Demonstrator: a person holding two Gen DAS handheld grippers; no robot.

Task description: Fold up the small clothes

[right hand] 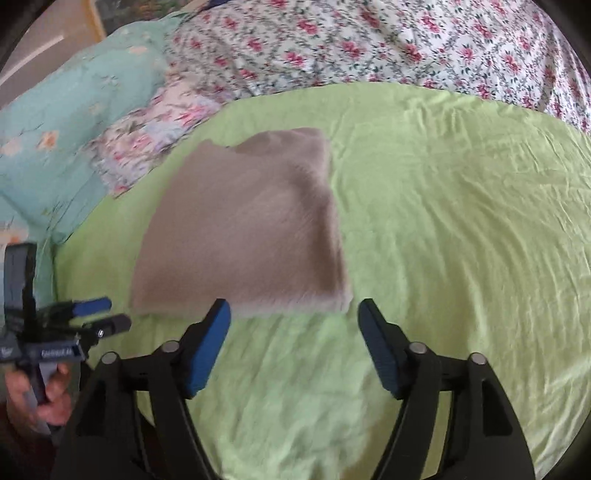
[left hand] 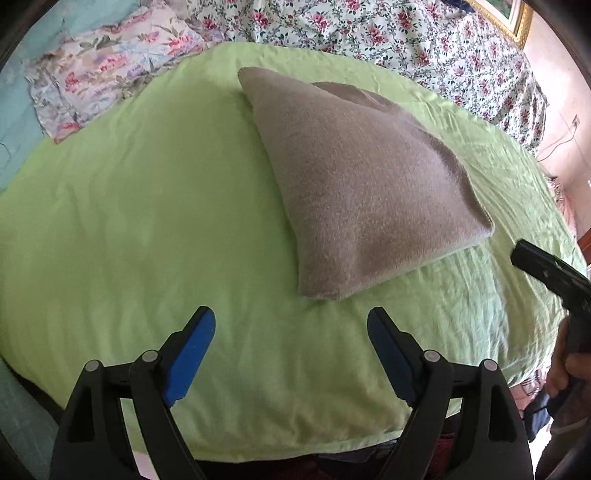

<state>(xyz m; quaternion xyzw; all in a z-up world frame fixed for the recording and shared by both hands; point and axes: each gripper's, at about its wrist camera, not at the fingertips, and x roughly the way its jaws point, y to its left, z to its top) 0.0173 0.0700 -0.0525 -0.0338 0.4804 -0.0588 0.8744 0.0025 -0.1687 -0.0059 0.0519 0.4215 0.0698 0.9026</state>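
A grey-brown folded cloth (left hand: 362, 192) lies flat on the light green sheet (left hand: 147, 221); it also shows in the right wrist view (right hand: 251, 229). My left gripper (left hand: 291, 321) is open and empty, held just short of the cloth's near corner. My right gripper (right hand: 295, 314) is open and empty at the cloth's near edge. The left gripper also shows at the left of the right wrist view (right hand: 103, 314), open, held by a hand. Part of the right gripper's body shows at the right edge of the left wrist view (left hand: 546, 269).
A floral bedspread (left hand: 369, 33) lies behind the green sheet. A floral pillow (left hand: 107, 70) and teal bedding (right hand: 66, 122) lie at the far left. The green sheet's near edge (left hand: 258, 446) drops off below the grippers.
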